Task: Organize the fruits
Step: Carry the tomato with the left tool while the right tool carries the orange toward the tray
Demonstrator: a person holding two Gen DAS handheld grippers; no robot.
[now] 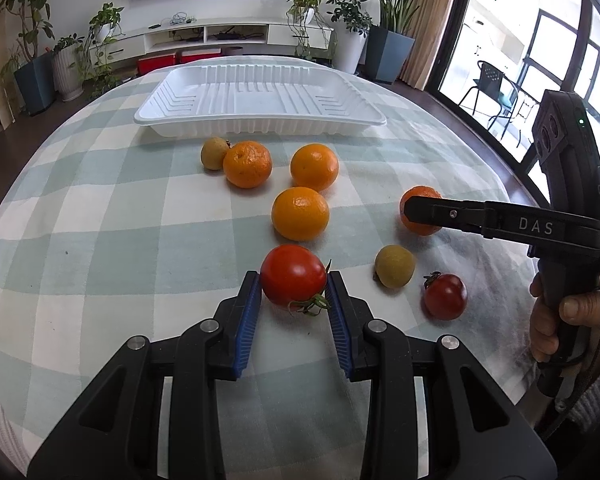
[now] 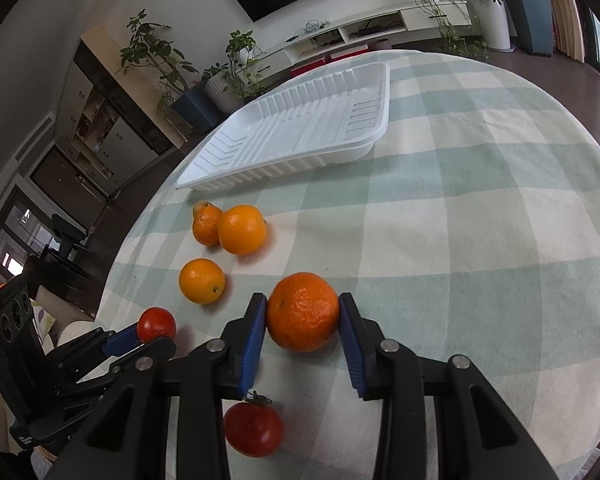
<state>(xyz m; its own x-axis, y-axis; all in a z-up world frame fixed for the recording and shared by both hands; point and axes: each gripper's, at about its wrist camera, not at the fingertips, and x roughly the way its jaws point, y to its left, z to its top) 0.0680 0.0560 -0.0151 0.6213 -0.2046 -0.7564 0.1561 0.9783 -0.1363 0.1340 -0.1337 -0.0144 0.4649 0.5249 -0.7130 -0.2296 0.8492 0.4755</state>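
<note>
On the checked cloth (image 1: 100, 208) of the worktop, going left to right in my left camera, a small yellow-green fruit (image 1: 214, 153) lies touching an orange (image 1: 247, 164), both just in front of the white ribbed tray (image 1: 260, 98), which holds nothing I can see. Next comes a second orange (image 1: 314, 167), and nearer me a third orange (image 1: 300, 213). Below that, my left gripper (image 1: 294, 292) has its blue-padded jaws set on either side of a big red tomato (image 1: 293, 275), the pads touching or almost touching its skin; the tomato rests on the cloth. Further right lie another yellow-green fruit (image 1: 394, 266) and a smaller tomato (image 1: 445, 296). At the far right, my right gripper (image 2: 303, 320) reaches in from the side, its black finger printed "DAS" in pale letters, a green light lit on its body, and my right hand (image 1: 568, 316) wrapped round the handle. In the right camera its jaws stand on both sides of a rough-skinned mandarin (image 2: 302, 311) lying on the cloth, pads against or just shy of the peel; I cannot tell whether they press it.
</note>
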